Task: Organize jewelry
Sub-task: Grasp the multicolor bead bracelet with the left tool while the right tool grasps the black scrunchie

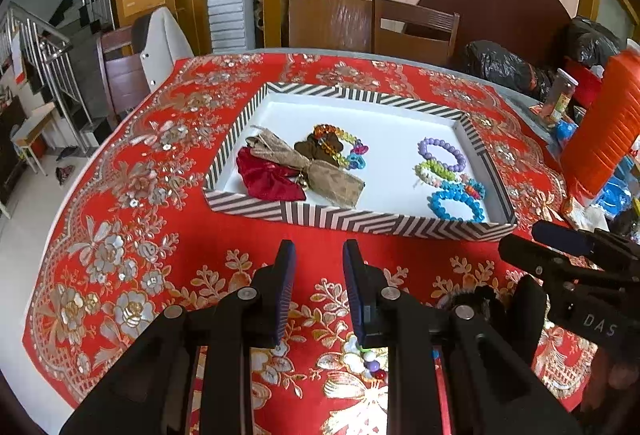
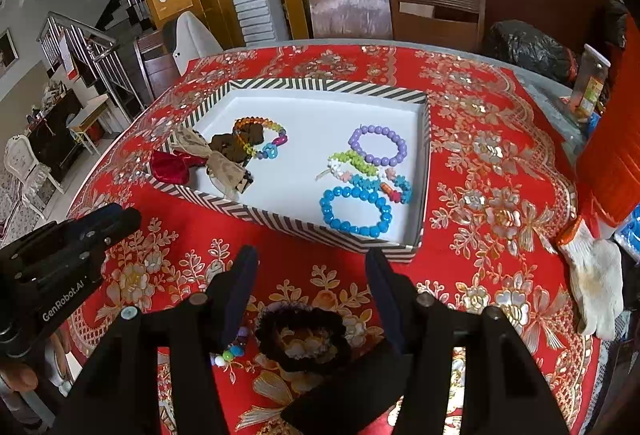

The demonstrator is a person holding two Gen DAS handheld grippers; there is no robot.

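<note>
A striped box tray (image 1: 360,221) (image 2: 296,227) holds a red bow (image 1: 268,177), a burlap bow (image 1: 320,175), a brown piece, a multicolour bracelet (image 1: 344,143), a purple bracelet (image 2: 378,145), a green-white one (image 2: 352,163) and blue ones (image 2: 356,209). On the red cloth in front of the tray lie a black scrunchie (image 2: 302,339) and a small multicolour bead bracelet (image 1: 370,359) (image 2: 232,351). My left gripper (image 1: 318,259) is open and empty above the bead bracelet. My right gripper (image 2: 312,267) is open and empty above the scrunchie.
The red floral tablecloth (image 1: 120,235) covers the table. An orange container (image 1: 604,123), a jar (image 1: 560,95), black bags and blue items crowd the right edge. A white glove (image 2: 596,279) lies at the right. Chairs stand behind the table.
</note>
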